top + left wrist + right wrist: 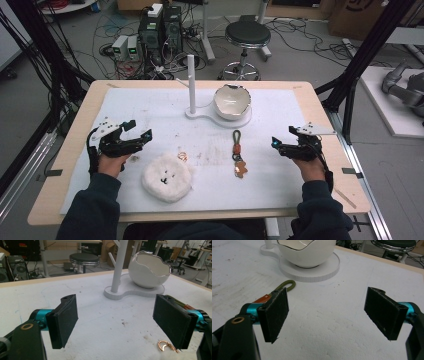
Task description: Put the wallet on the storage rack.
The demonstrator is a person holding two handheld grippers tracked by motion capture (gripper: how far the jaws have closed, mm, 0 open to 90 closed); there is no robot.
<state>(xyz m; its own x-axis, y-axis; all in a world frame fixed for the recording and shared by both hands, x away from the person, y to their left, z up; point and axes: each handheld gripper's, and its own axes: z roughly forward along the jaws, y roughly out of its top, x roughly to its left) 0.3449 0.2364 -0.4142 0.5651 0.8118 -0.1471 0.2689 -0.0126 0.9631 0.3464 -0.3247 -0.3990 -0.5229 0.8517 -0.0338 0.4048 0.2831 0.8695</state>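
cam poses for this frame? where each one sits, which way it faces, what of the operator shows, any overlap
High view: above the person's side, looking forward and down on the table; forearms, left gripper, right gripper.
Left gripper view: on the left gripper, facing the stand and bowl; own open jaws.
Right gripper view: on the right gripper, facing the bowl and keychain; own open jaws.
Shared: the bowl.

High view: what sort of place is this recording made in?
Most likely a robotics lab or data-collection workspace, not a home: black computer towers with tangled cables on the grey floor, a black round stool, and part of a grey robot arm on a side platform.
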